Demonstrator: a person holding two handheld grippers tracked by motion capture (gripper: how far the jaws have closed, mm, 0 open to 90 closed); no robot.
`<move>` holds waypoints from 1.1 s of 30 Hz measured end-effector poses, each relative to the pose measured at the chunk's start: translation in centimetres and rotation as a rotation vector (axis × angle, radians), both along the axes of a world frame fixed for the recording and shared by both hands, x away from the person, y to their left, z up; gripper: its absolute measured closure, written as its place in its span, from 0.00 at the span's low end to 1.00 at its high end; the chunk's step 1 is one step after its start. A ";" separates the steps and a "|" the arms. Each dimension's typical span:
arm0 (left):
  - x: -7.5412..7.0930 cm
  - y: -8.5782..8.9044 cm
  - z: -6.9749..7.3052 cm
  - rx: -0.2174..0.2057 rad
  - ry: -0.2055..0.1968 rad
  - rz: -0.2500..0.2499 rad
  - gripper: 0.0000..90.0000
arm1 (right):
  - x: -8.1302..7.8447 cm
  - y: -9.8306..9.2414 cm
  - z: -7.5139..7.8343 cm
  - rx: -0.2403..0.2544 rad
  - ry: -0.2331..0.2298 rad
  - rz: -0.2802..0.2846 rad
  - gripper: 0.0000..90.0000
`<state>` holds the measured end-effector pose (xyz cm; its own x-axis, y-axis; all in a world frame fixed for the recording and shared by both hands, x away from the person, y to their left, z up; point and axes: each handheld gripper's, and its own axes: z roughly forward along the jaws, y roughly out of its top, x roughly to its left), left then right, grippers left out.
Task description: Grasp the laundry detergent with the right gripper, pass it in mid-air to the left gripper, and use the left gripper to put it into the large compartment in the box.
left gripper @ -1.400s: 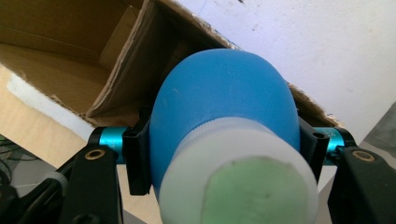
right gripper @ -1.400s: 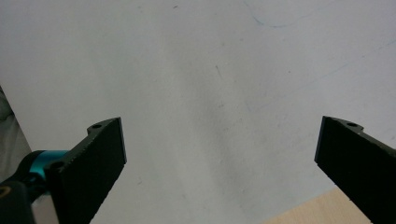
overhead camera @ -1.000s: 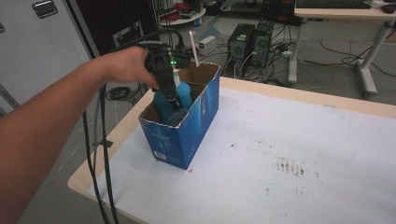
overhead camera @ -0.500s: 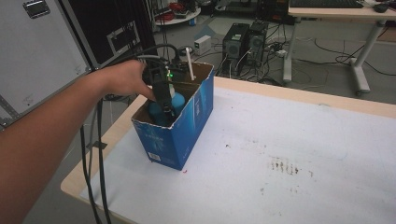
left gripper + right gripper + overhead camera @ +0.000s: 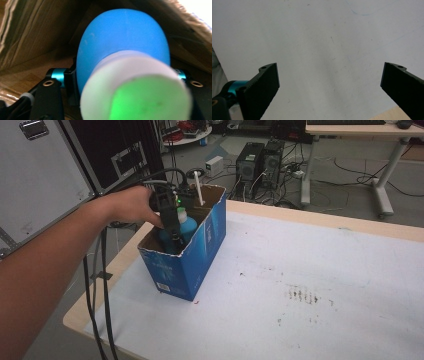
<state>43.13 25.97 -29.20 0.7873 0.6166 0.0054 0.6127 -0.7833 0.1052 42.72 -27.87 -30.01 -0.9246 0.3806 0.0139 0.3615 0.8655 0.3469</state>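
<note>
Inside the blue box (image 5: 202, 255), left hand-held gripper (image 5: 173, 236) pinching blue bottle (image 5: 122, 42), right hand-held gripper (image 5: 329, 87) spread over table (image 5: 324, 37)

- A table (image 5: 320, 285) with a white, scuffed top and a pale wooden edge showing along its far and left sides.
- A blue cardboard box (image 5: 192, 255) stands directly on the table near its far left corner, open at the top, with brown inner walls.
- A patch of dark smudges (image 5: 302, 295) marks the white surface to the right of the box, towards the near side.
- A small red speck (image 5: 196, 302) lies on the table just beside the box's near corner.
- In the right gripper view the white surface (image 5: 324, 37) carries faint scratches and a thin blue line (image 5: 359, 11).
</note>
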 end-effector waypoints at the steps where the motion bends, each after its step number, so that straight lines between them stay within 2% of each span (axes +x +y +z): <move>1: 0.0 0.1 0.0 -0.001 -0.009 0.011 0.37 | 0.0 0.0 0.0 0.000 0.000 0.000 0.01; 5: 0.1 0.4 0.1 -0.014 -0.019 0.023 0.33 | 0.0 0.1 0.0 0.000 0.003 0.001 0.01; 7: 0.0 0.5 0.6 -0.045 -0.032 0.028 0.29 | 0.0 0.1 -0.1 -0.010 0.004 -0.002 0.01; 8: 0.0 0.5 0.6 -0.045 -0.032 0.028 0.29 | 0.0 0.1 -0.1 -0.011 0.004 -0.003 0.01; 9: 0.0 0.6 1.0 -0.069 -0.046 0.035 0.29 | 0.0 0.1 -0.1 -0.009 0.002 0.001 0.01; 14: -0.2 0.8 1.7 -0.086 -0.061 0.041 0.25 | 0.0 0.1 -0.1 -0.006 0.001 0.003 0.01; 19: -0.4 1.0 3.1 -0.118 -0.092 0.049 0.24 | -0.2 0.1 0.0 -0.006 -0.002 0.007 0.01; 20: -0.5 0.9 3.4 -0.121 -0.096 0.049 0.24 | -0.2 0.1 0.0 -0.006 -0.002 0.007 0.01; 21: -0.6 0.9 3.7 -0.121 -0.108 0.053 0.20 | -0.2 0.1 0.1 -0.007 -0.002 0.002 0.01; 24: -0.9 0.6 4.7 -0.128 -0.144 0.071 0.20 | -0.3 0.1 0.1 -0.005 -0.005 0.004 0.01; 28: -1.2 0.1 6.2 -0.113 -0.171 0.050 0.20 | -0.3 0.0 0.2 -0.005 -0.007 0.005 0.01; 30: -1.3 0.0 7.1 -0.143 -0.169 0.046 0.20 | -0.3 0.0 0.2 0.000 -0.010 0.006 0.01; 31: -1.3 0.0 7.4 -0.163 -0.155 0.052 0.20 | -0.4 0.0 0.2 0.001 -0.009 0.004 0.01; 32: -1.3 -0.1 7.8 -0.206 -0.126 0.055 0.20 | -0.4 0.0 0.3 0.000 -0.010 0.004 0.01; 33: -1.5 -0.3 8.0 -0.230 -0.121 0.021 0.20 | -0.5 0.0 0.3 0.000 -0.010 -0.002 0.01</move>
<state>41.63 25.70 -21.18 0.7763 0.6288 -0.0439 0.6009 -0.7172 0.3528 42.25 -27.82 -29.70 -0.9238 0.3828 0.0045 0.3599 0.8647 0.3504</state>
